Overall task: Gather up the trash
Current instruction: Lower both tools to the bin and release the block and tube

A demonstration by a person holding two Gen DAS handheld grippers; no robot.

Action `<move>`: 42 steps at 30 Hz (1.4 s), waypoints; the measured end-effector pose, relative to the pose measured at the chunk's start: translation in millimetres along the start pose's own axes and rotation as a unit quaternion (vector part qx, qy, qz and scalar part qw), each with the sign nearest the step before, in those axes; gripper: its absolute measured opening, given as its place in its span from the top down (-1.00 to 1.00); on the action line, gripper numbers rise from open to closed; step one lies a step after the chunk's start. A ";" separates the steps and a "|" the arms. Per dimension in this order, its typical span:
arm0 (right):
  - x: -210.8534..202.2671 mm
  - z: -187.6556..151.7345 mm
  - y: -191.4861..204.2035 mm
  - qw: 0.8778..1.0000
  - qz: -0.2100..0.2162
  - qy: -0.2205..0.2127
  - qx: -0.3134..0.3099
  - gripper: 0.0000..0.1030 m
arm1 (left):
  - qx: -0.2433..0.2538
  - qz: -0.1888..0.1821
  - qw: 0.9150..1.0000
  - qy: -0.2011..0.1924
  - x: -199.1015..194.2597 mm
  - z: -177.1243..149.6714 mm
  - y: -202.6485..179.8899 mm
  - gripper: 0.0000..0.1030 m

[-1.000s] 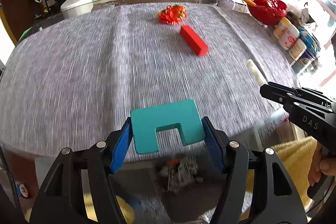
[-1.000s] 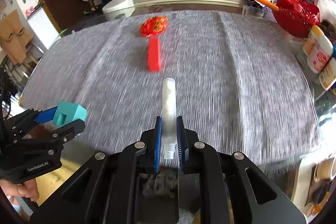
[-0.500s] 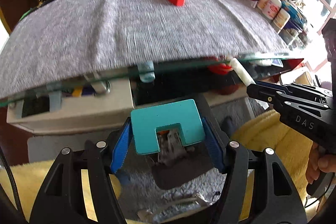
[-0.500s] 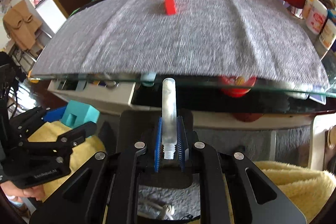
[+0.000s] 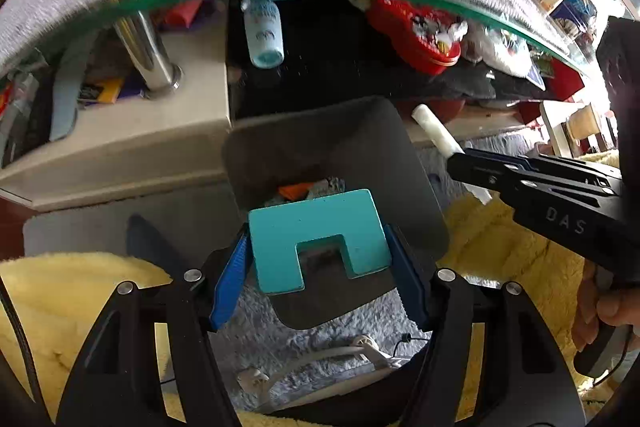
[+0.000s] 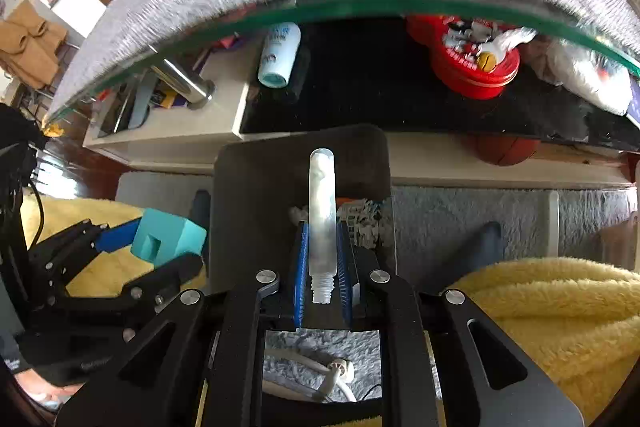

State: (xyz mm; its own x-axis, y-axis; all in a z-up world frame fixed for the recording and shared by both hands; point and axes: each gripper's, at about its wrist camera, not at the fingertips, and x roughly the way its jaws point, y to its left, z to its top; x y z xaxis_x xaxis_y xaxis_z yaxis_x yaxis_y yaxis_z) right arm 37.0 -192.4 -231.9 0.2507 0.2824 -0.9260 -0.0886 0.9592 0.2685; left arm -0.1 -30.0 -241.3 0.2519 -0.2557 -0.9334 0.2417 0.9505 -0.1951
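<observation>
Pinching a teal block (image 5: 320, 235), the left gripper (image 5: 320, 267) is held over the bin (image 5: 400, 163); a clear tube (image 6: 322, 211) is clamped in the right gripper (image 6: 322, 267).

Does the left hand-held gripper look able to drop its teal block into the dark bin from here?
Probably yes: the teal block hangs over the dark bin's open mouth, nothing between.

Teal U-notched block (image 5: 316, 235), clamped flat, over the dark bin (image 5: 416, 187). Clear threaded tube (image 6: 321, 223) held lengthwise, tip over that bin. Bin holds scraps.
</observation>
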 end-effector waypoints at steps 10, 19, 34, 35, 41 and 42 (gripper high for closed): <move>18.6 5.2 -0.3 1.000 -0.007 0.015 0.003 0.66 | -0.007 -0.002 1.000 0.025 22.4 -2.1 2.0 -0.21; 2.4 14.1 -12.1 0.999 -0.030 -0.013 0.019 -0.24 | -0.008 0.022 1.000 0.013 14.2 4.1 7.5 -0.61; -60.9 43.6 -16.2 0.996 -0.036 -0.083 0.020 -0.81 | -0.013 0.031 0.998 -0.056 -46.3 36.4 20.7 -0.84; -68.7 49.1 -15.0 0.995 -0.036 -0.093 0.018 -0.81 | -0.012 0.030 0.998 -0.061 -50.0 40.4 20.5 -0.84; -89.2 84.9 -10.0 0.991 -0.042 -0.128 0.008 -0.82 | -0.008 0.034 0.995 -0.095 -74.5 73.2 23.6 -0.84; -89.1 91.3 -9.7 0.991 -0.043 -0.130 0.007 -0.82 | -0.006 0.036 0.995 -0.097 -75.6 79.2 24.7 -0.84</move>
State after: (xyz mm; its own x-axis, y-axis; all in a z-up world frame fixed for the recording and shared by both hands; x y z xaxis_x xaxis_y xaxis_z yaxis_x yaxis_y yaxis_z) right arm 103.6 -225.5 -127.8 0.4966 0.1924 -0.8464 -0.0428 0.9794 0.1975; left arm 61.0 -1.2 -151.7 0.4451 -0.2159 -0.8691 0.2053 0.9693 -0.1356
